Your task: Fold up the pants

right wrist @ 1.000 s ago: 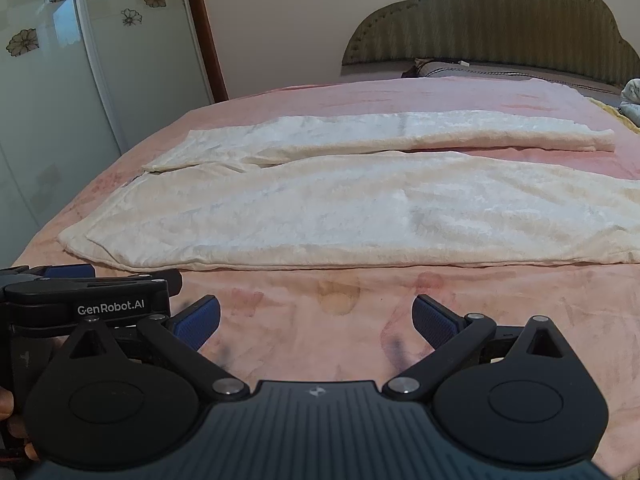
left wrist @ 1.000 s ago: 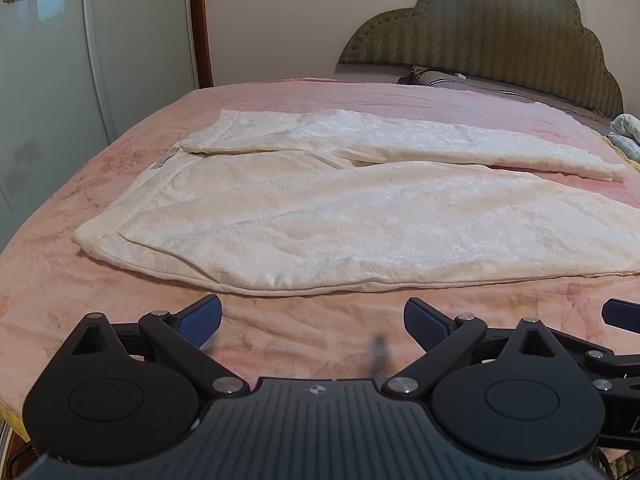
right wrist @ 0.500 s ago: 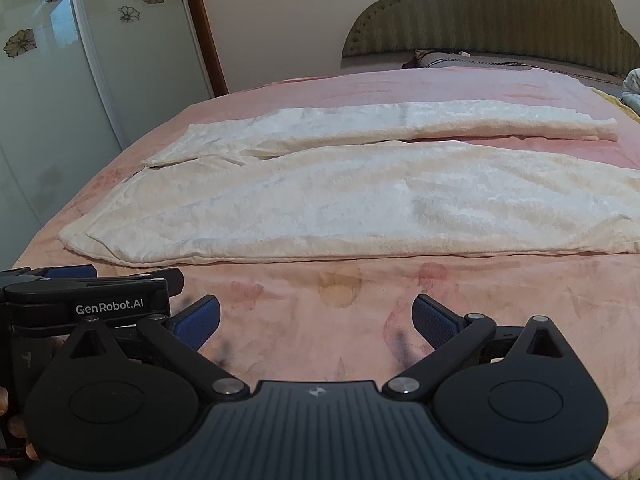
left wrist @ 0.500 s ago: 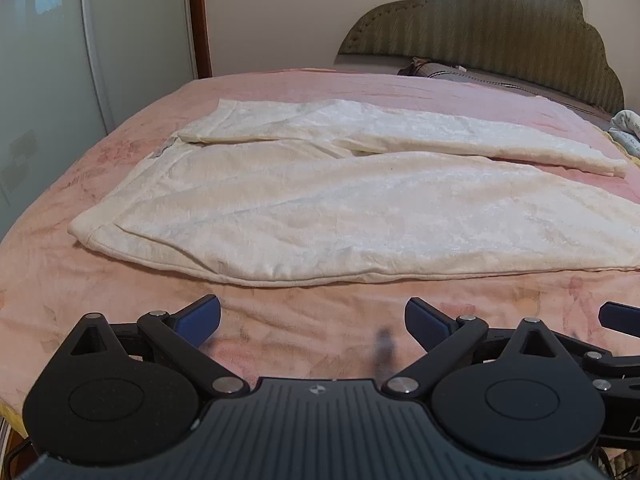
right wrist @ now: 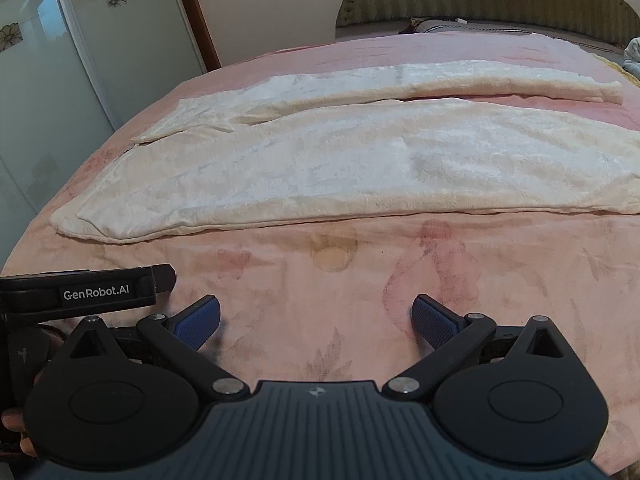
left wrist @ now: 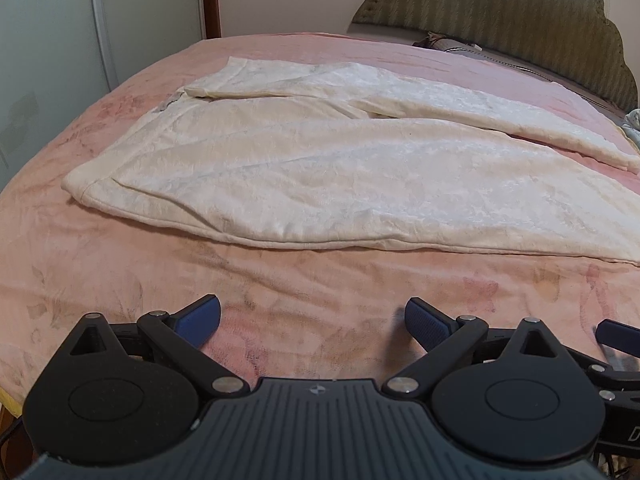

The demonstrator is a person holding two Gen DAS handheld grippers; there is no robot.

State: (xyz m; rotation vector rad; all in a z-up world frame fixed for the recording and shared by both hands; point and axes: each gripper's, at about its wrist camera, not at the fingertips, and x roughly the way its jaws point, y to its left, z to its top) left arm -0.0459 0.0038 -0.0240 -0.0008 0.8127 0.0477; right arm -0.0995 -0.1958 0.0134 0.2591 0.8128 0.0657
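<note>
Cream white pants (left wrist: 320, 176) lie spread flat on a pink bed cover, waist end at the left, two legs running to the right. They also show in the right wrist view (right wrist: 340, 160). My left gripper (left wrist: 313, 322) is open and empty, over the cover just short of the near leg's hem edge. My right gripper (right wrist: 316, 320) is open and empty, over the cover in front of the near leg. The left gripper's body (right wrist: 80, 292) shows at the left of the right wrist view.
The pink bed cover (right wrist: 360, 272) fills the foreground. A padded headboard (left wrist: 520, 12) stands at the far right with a pillow (left wrist: 448, 44) below it. Glass wardrobe doors (right wrist: 60, 80) stand along the left. Some bundled cloth (right wrist: 632, 56) lies at the right edge.
Both grippers have moved forward toward the pants and tilted down a little, so the pants look larger. Both stay open and empty. The pants have not moved.
</note>
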